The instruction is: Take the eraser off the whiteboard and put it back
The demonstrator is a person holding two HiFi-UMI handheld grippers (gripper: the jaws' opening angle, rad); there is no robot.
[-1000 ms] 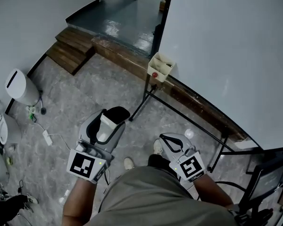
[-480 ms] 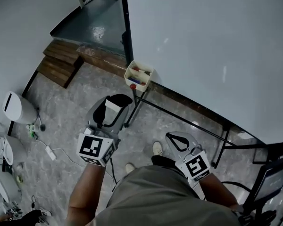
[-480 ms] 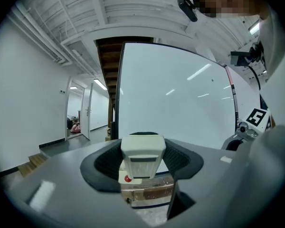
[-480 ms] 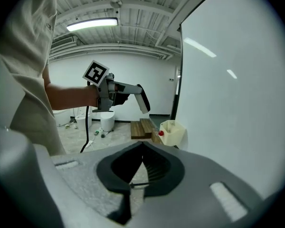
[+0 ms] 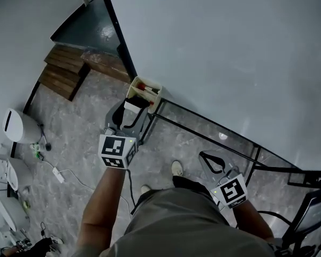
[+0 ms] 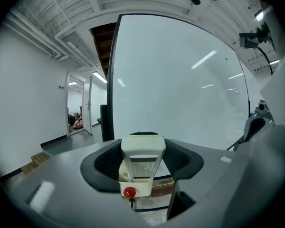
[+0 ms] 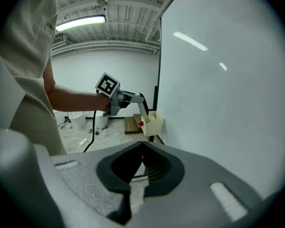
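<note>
Holding the eraser (image 6: pixel 142 148) between its two black pads, your left gripper (image 5: pixel 128 110) is closed on it: the jaws stand wide because the white block fills the gap, with a pad against each of its sides. In the left gripper view the eraser sits dead centre, upright, with a darker band across its face, and its lower end overlaps the cream tray (image 5: pixel 156 98) that hangs on the whiteboard (image 5: pixel 230 52) frame. A small red knob (image 6: pixel 129 192) shows on the front of that tray. From your head view the eraser is at the tips of the gripper, just beside the tray's near edge and close to the board's lower left corner, where the black frame (image 5: pixel 117 36) runs up the side. You cannot tell from any view whether the eraser touches the tray; it is off the board's white surface, which stands behind and to the right of it. Your left arm reaches forward over the grey floor (image 5: pixel 69 133). Your right gripper (image 5: pixel 204 157) has its jaws pressed together with nothing between them; it hangs low by your right hip, well apart from the eraser and the tray, pointing toward the board's stand (image 5: pixel 214 143).
</note>
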